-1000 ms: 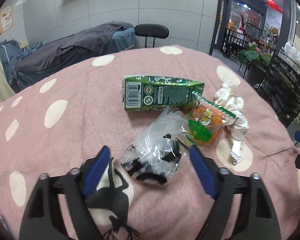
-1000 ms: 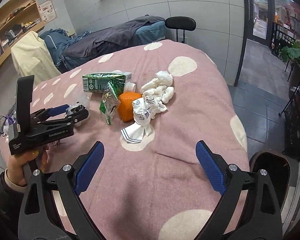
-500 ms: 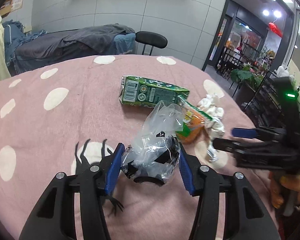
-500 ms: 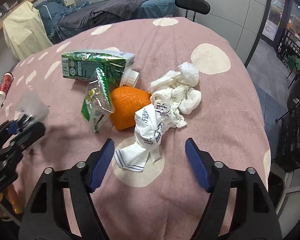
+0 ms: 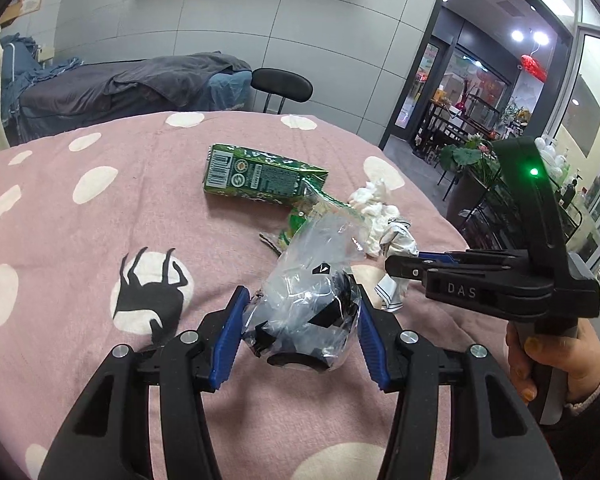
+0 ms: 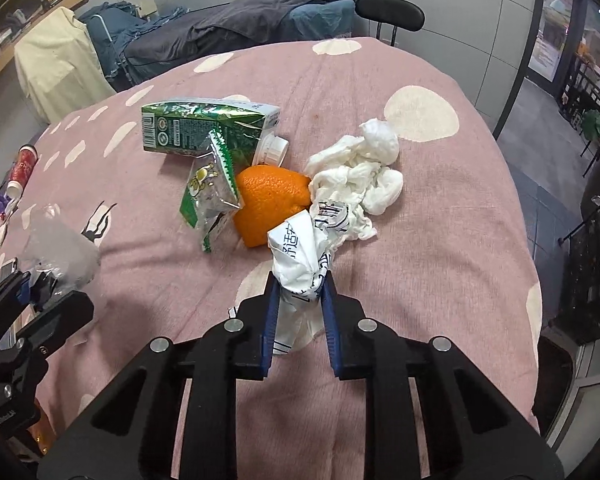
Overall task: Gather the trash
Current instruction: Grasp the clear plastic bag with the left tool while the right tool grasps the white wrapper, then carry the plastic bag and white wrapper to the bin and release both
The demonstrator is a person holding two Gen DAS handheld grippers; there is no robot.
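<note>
The left claw (image 5: 300, 320) is clamped on a crumpled clear plastic bag (image 5: 312, 280) with dark scraps inside, near the worktop's (image 6: 440, 240) near edge. The right claw (image 6: 300, 300), whose jaws have just been closing, grips a printed white wrapper (image 6: 300, 256) near the worktop's middle. Beside it lie an orange peel (image 6: 270, 200), white tissue (image 6: 364, 176), a green snack packet (image 6: 212, 192) and a green carton (image 6: 196, 128). Bare pink cloth runs to the right edge.
</note>
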